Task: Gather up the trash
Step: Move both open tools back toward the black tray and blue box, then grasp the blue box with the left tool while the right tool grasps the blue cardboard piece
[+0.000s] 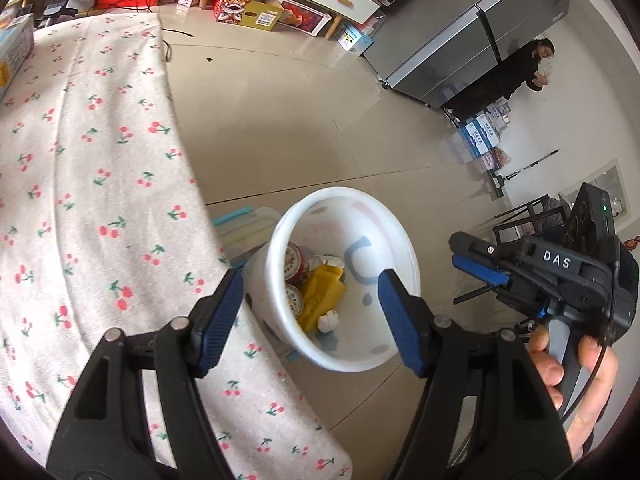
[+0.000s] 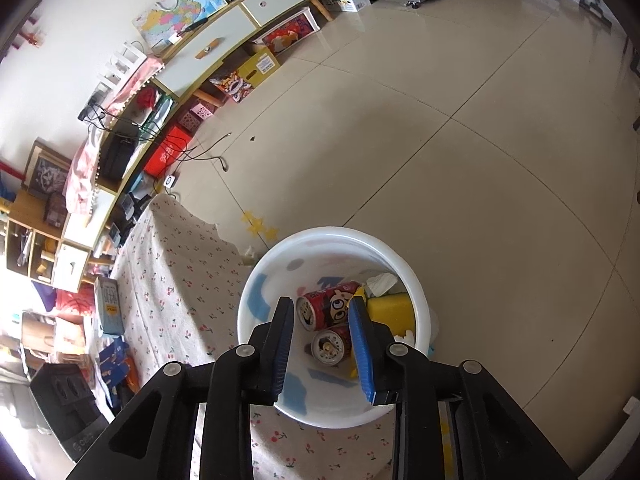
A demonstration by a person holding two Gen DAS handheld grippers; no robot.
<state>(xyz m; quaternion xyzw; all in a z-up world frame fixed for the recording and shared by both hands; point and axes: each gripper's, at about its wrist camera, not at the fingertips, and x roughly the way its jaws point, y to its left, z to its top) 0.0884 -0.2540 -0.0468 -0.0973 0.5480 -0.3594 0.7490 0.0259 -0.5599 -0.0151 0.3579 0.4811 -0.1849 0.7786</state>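
- White bin: one, directly below the right tool.
- Red cans: two, between that tool's fingers.
- Yellow sponge: one.
- Crumpled tissue: at least one.

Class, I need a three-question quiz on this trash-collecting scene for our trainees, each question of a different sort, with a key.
1. True or false: the white bin holds two red cans.
2. Multiple choice: what yellow item lies in the bin beside the cans? A) yellow sponge B) banana C) cup
3. Fill in: the left gripper has its jaws ____ and holds nothing.

Key: 1 true; 2 A; 3 open. The right gripper is also open, above the bin, by the cherry-print cloth.
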